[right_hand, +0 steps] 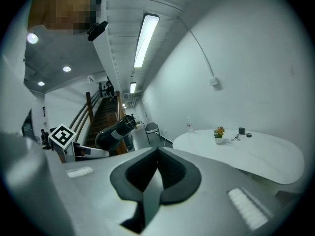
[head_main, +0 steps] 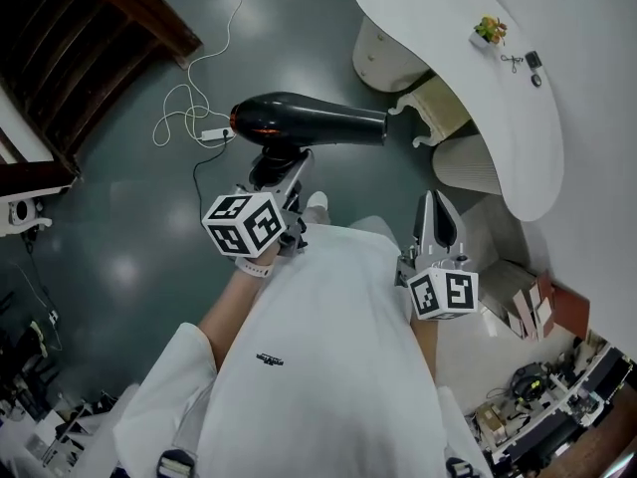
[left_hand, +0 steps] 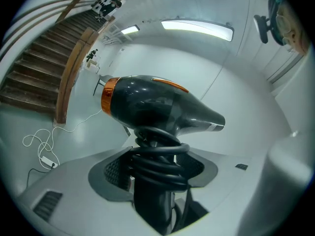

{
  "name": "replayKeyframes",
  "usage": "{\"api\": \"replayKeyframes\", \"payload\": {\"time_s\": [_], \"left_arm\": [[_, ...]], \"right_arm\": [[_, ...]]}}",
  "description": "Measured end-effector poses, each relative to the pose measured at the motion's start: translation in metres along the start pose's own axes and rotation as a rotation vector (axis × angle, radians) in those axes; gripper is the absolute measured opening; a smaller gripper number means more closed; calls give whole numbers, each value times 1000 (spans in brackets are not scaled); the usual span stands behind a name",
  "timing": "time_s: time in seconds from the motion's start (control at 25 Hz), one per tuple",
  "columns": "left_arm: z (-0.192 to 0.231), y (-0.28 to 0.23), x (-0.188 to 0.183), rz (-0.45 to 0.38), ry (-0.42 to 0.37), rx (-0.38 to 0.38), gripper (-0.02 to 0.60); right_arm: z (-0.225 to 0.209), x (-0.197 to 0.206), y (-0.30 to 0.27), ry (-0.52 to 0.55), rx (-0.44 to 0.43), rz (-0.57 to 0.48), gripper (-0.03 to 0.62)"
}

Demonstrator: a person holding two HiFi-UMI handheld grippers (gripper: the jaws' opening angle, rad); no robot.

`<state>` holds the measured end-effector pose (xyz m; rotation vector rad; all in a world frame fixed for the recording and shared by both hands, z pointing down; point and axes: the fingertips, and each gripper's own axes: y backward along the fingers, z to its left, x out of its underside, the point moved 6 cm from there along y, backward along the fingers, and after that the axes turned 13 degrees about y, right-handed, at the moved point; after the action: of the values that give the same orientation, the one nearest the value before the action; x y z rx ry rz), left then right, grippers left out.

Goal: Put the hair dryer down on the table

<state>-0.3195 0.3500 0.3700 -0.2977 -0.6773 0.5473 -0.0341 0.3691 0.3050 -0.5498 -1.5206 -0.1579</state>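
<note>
The hair dryer (head_main: 309,122) is up in the air over the floor (head_main: 119,227), not on the desk (head_main: 478,88). Its black barrel lies roughly level, with the orange-ringed rear end towards the staircase (head_main: 90,38) and the nozzle towards the desk's curved white edge. Its handle hangs down into the left hand-held gripper (head_main: 281,172). In the left gripper view both jaws are clamped on that handle, just below the black cord (left_hand: 160,163) wound round it in several loops.

The right hand-held gripper (head_main: 436,207) is held apart from the dryer, on the side nearer the desk. In its own view its jaws are pressed together with nothing between them. The same view shows the dryer off to the left, with the desk further off to the right.

On the desk, well away from the dryer, stands a small potted plant (head_main: 489,31). Near it are a little metal item (head_main: 512,62) and two small dark things (head_main: 533,60) that are too small to identify. Pale furniture (head_main: 438,108) sits tucked under the desk's edge.

On the floor beyond the dryer's rear end a thin white cable (head_main: 189,103) lies in loose loops, leading to a white power strip (head_main: 214,135). The person's white shirt (head_main: 328,366) fills the lower middle of the head view
</note>
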Motion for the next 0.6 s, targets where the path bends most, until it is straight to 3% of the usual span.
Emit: {"api": "replayKeyframes", "payload": {"time_s": [0.2, 0.44, 0.6], "left_arm": [[15, -7, -22, 12, 15, -6, 279], [12, -25, -28, 33, 10, 8, 279], [8, -37, -28, 41, 0, 3, 279]], "right_arm": [[26, -9, -33, 21, -51, 9, 11], [20, -9, -47, 16, -52, -2, 11], [5, -3, -51, -44, -45, -29, 11]]}}
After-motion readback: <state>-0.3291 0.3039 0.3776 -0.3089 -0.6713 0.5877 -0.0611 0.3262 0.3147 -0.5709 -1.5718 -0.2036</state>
